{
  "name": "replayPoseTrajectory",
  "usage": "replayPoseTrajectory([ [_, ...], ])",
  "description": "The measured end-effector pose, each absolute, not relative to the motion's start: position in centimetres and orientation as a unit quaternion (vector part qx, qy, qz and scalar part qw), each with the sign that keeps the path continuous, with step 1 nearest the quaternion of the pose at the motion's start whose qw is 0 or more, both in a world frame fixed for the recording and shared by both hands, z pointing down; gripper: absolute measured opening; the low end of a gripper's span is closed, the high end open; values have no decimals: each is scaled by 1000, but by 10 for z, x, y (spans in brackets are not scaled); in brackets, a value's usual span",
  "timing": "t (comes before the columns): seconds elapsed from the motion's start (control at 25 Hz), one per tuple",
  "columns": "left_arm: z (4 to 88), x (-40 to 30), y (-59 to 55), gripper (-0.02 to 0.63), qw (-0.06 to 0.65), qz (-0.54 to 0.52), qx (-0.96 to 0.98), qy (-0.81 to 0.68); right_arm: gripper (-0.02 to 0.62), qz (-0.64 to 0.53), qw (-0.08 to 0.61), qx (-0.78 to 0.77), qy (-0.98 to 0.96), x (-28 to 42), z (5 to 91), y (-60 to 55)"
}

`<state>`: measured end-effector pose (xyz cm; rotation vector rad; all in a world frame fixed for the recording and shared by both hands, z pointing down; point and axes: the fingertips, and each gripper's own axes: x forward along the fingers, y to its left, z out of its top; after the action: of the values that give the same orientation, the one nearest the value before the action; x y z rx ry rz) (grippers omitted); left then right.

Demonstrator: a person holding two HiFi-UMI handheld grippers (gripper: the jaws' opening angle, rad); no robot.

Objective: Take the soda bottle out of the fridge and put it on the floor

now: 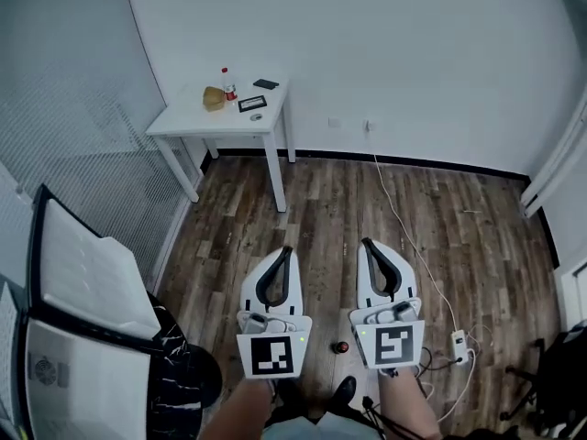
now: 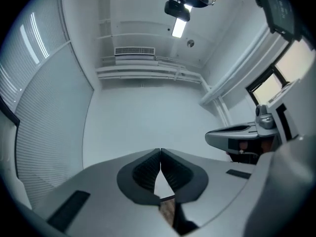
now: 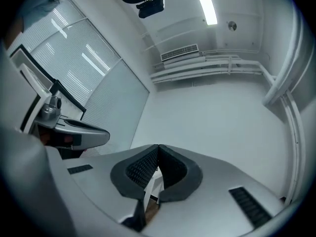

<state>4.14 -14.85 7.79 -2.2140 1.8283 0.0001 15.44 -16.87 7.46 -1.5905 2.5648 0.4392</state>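
Note:
In the head view both grippers hang side by side over the wooden floor [image 1: 459,236]. My left gripper [image 1: 286,250] and right gripper [image 1: 367,243] are both shut with nothing in them. Low between them, by the person's shoes, a small dark thing with a red top [image 1: 341,346] stands on the floor; it looks like the soda bottle seen from above. In the left gripper view the left gripper [image 2: 160,154] has its pads together against a bare white wall. The right gripper [image 3: 158,149] looks the same in its own view.
A white appliance with black-edged door panels [image 1: 83,282], apparently the fridge, stands at the left. A white table [image 1: 188,122] in the far corner carries a red-capped bottle [image 1: 226,82] and small items. A cable with a white power strip [image 1: 459,345] lies at the right.

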Motion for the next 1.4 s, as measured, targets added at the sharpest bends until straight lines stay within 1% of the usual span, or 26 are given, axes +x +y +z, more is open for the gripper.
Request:
replayPoseTrajectory([
  [0.16,61,34,-132,18,136,11,-755,642,12,158,40,-512,843,150,59,-149],
  [0.32,42,38,-124,18,167,17,-752,638,12,172,45,-507,843,148,43,-141],
  [0.68,9,46,-119,18,210,30,-749,627,12,210,71,-500,837,142,2,-137],
  [1.0,-3,46,-118,18,225,31,-747,624,12,216,83,-500,834,138,-8,-134],
  [1.4,-1,43,-118,18,227,30,-746,626,12,220,89,-494,836,131,-8,-132],
])
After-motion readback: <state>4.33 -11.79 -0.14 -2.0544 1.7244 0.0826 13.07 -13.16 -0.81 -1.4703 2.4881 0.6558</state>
